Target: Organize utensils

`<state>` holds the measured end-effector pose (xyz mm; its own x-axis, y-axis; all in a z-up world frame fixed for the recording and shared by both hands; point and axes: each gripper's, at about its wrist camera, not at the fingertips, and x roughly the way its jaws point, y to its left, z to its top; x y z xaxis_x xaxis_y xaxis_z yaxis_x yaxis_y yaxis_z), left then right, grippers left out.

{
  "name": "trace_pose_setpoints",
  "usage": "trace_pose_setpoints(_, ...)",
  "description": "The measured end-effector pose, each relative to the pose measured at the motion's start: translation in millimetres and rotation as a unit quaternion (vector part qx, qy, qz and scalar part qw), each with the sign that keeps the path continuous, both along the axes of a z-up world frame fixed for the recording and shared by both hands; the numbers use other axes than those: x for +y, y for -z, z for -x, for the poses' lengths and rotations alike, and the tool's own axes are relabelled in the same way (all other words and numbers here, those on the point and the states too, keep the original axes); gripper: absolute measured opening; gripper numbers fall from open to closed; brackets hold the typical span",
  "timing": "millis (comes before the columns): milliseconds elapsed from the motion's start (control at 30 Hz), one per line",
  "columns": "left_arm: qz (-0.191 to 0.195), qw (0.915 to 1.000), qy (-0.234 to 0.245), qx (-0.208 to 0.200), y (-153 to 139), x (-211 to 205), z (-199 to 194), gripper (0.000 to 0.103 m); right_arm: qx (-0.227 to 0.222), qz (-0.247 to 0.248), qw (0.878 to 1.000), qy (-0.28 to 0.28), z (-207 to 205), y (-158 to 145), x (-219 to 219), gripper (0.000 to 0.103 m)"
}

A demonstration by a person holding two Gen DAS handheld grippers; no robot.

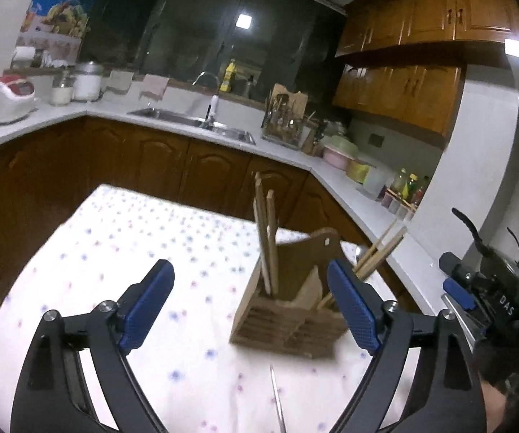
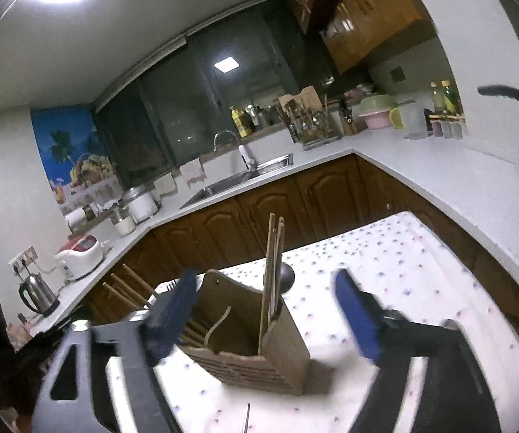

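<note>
Wooden utensil holder standing on dotted tablecloth, chopsticks sticking up inside; left gripper and right gripper both gaping wide, gripping nothing; thin metal utensil lying cut off at frame edge, type unclear

A dim kitchen at night: dark windows mirror a square ceiling light above a steel sink at mid-frame. Brown wooden wall cabinets fill the upper right, matching base cabinets run under a pale L-shaped counter. A tropical fruit poster hangs on the white wall at upper left. In the foreground, a floral cloth covers the worktop.
</note>
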<state>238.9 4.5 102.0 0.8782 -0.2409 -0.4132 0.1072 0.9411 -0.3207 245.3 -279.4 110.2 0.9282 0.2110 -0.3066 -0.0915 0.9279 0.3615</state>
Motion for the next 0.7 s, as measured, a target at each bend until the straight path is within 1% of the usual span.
trace_pose_setpoints(67, 0.004, 0.9999, -0.003, 0.011, 8, 2, 8, 0.089, 0.001, -0.004, 1.000, 0.000, 8, 6, 1, 0.094)
trace_pose_setpoints(233, 0.004, 0.9994, -0.012, 0.031, 25, 8, 33, 0.089, 0.021, -0.011, 1.000, -0.008, 26, 25, 7, 0.094)
trace_pose_setpoints(533, 0.003, 0.9984, -0.031, 0.048, 44, 21, 80, 0.089, 0.041, -0.020, 0.999, -0.012, 71, 52, 14, 0.094)
trace_pose_setpoints(700, -0.004, 0.9980, -0.036, 0.051, 52, 28, 104, 0.089, 0.052, -0.015, 0.998, -0.012, 94, 65, 18, 0.094)
